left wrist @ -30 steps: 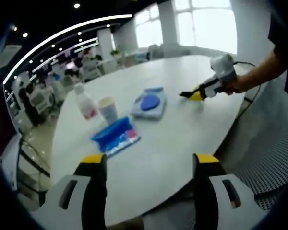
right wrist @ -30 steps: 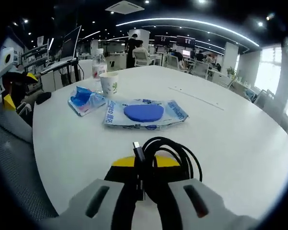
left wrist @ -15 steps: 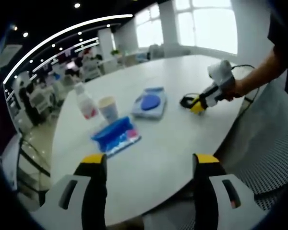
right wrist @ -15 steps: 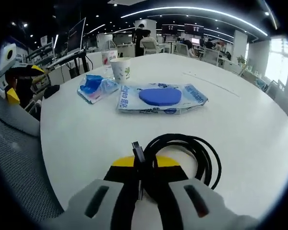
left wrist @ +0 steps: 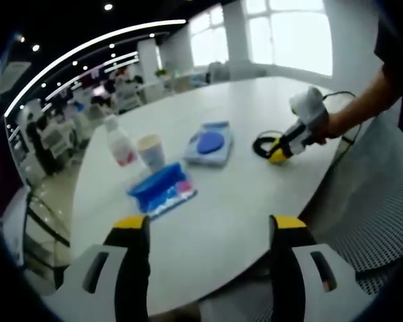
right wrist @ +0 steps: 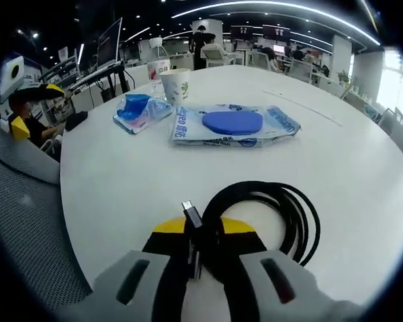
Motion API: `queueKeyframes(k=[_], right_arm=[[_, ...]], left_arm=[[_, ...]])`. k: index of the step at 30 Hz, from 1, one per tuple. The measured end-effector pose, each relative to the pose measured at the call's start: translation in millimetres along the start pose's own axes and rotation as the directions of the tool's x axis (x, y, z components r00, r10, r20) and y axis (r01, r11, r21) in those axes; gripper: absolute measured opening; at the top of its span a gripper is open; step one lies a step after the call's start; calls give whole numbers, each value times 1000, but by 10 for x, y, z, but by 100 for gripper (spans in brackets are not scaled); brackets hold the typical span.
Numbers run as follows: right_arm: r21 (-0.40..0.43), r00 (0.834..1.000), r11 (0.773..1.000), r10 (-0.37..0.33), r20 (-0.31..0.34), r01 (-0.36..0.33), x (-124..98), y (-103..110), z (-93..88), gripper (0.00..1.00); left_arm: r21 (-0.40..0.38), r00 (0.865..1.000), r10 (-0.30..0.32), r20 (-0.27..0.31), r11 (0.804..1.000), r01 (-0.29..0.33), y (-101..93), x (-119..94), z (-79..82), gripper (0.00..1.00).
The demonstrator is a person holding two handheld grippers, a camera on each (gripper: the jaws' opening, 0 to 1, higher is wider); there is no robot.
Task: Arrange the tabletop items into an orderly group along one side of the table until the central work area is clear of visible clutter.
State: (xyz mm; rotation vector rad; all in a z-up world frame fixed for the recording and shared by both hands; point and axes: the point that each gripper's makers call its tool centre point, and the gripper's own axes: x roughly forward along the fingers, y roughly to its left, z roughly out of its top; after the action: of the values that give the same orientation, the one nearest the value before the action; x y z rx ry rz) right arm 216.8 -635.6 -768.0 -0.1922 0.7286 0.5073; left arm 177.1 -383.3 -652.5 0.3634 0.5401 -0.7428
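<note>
- My right tool (right wrist: 203, 231) is clamped on the coiled black cable (right wrist: 269, 218); the plug end sticks up between the jaws and the loop lies on the counter (right wrist: 121, 194) just ahead and to the right of the tips.
- My left tool (left wrist: 208, 225) hangs spread wide and empty over the near counter edge.
- Judged step: carry the cable toward the other items. To do it well, I should keep a firm pinch, lift enough that the loop does not drag, and set it down beside the group rather than on it.
- From the right tool: wipes pack (right wrist: 234, 125) straight ahead, well apart; blue packet (right wrist: 138, 109) and paper cup (right wrist: 174, 84) beyond, to the left.
- From the left tool: blue packet (left wrist: 160, 190) near, ahead-left; bottle (left wrist: 119, 142) behind it; right tool (left wrist: 278, 149) far right.
</note>
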Motion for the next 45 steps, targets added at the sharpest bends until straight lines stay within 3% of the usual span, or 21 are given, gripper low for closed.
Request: queueKeyframes(k=[21,45], right_arm=[[-44,1000,999,11,29,-10,-131,18,141,24],[-41,997,999,-32,77,35,-161,-267,368,40]], left_arm=[[-4,1000,2,-7,1000,-2,8,5,-7,69],[-1,1000,4,-13,1000,-4,13,23,-26,70]])
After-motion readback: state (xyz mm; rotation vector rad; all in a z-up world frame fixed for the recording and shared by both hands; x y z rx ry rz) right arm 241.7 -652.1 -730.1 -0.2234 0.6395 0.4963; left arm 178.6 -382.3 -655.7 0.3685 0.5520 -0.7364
